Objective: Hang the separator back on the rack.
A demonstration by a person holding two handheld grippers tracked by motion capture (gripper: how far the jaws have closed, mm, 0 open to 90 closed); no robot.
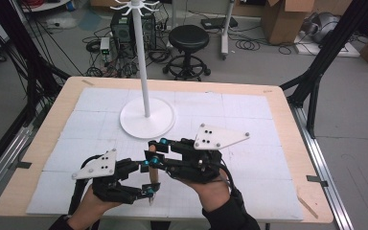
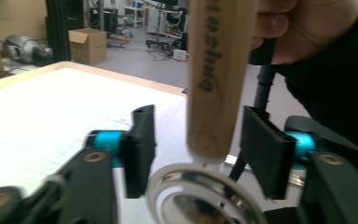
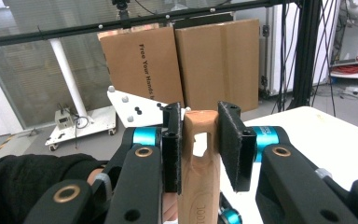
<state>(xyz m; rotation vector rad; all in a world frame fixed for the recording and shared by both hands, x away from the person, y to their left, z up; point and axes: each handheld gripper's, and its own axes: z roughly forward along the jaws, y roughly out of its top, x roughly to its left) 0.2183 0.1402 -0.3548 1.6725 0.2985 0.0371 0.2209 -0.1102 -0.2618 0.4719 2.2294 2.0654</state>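
A wooden handle (image 1: 154,173) with a hole near its top end stands upright above the front middle of the table. My right gripper (image 1: 152,151) is shut on the handle's upper part, and in the right gripper view its pads (image 3: 172,149) press both sides of the handle (image 3: 199,177) by the hole. My left gripper (image 1: 149,178) is open around the lower part. In the left gripper view the printed handle (image 2: 216,79) hangs between the spread jaws of the gripper (image 2: 196,135), and a shiny metal ring (image 2: 200,196) sits at its bottom end.
A white stand with a round base (image 1: 163,122), a tall pole and hooks on top (image 1: 135,5) rises at the table's middle back. A white mat (image 1: 249,115) covers the wooden table (image 1: 287,124). A black stool (image 1: 188,38) and cardboard boxes (image 1: 287,19) stand on the floor beyond.
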